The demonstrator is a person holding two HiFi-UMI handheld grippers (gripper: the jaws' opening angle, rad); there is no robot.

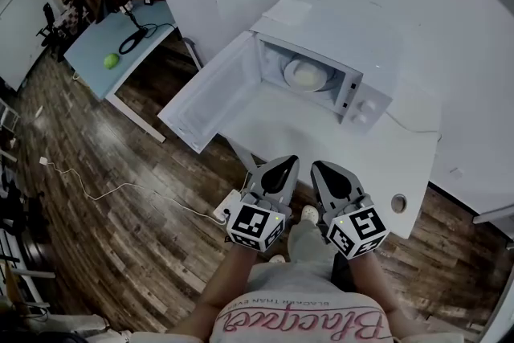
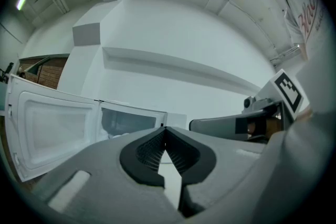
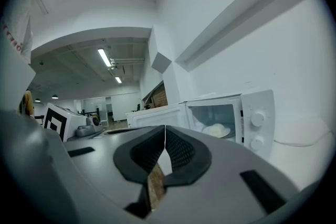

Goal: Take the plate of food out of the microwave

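Inside microwave [image 1: 366,103] sat plate of food [image 1: 307,75], door [image 1: 210,95] wide open. Closed tight and empty: left claw [image 1: 284,162], right claw [image 1: 321,167], side by side at near edge of surface [image 1: 321,142], well short of plate.

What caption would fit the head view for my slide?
Left gripper and right gripper, both shut and empty, side by side facing the open microwave with the plate of food inside.
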